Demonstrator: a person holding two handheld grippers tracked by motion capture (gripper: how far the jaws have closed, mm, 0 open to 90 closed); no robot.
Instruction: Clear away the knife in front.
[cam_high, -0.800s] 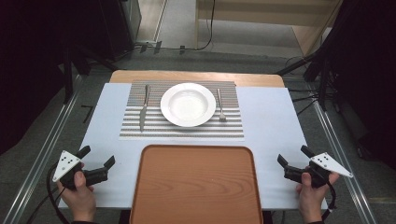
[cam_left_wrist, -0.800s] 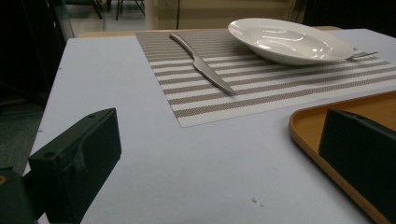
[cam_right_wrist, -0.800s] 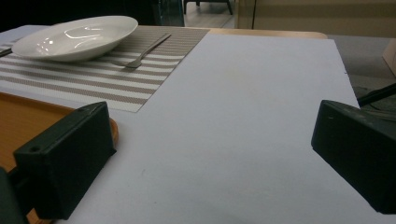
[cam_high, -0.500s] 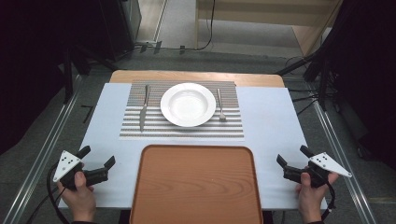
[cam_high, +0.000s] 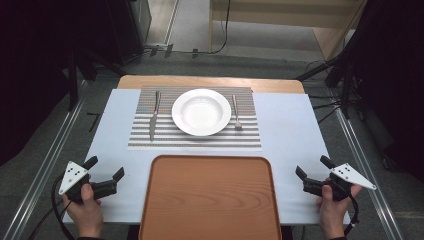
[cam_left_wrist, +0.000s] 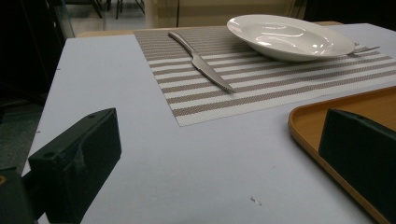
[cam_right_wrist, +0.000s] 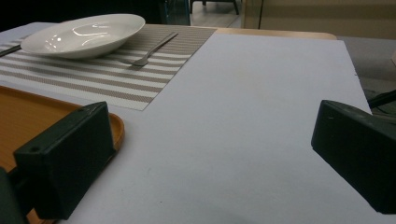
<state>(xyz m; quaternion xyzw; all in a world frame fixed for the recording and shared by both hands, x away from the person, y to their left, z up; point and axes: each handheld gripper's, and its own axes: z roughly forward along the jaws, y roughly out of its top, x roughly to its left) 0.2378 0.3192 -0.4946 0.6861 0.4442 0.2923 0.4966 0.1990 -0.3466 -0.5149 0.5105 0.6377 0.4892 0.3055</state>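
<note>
My left gripper (cam_high: 105, 170) sits low at the near left corner of the surface (cam_high: 295, 125), its fingers (cam_left_wrist: 74, 172) spread wide with nothing between them, just beside the left edge of the tray (cam_high: 210, 200). My right gripper (cam_high: 312, 172) mirrors it at the near right corner, fingers (cam_right_wrist: 65, 163) likewise wide apart and pinching nothing, near the tray's right edge. The tray is a brown, rounded rectangle lying flat at the near middle between my two hands, and it holds nothing. Beyond it, apart from its far rim, lies a striped mat (cam_high: 195, 140). On the mat's middle stands a white deep plate (cam_high: 201, 112), upright and bare inside, showing only glare from the lights. A knife (cam_high: 154, 115) lies on the mat to the plate's left, near but not touching it, its blade toward me. A fork (cam_high: 236, 113) lies on the mat just beside the plate's right rim, tines toward me; I cannot tell whether it touches the plate. I can read no writing, brand or label on the tray, plate, mat or cutlery.
</note>
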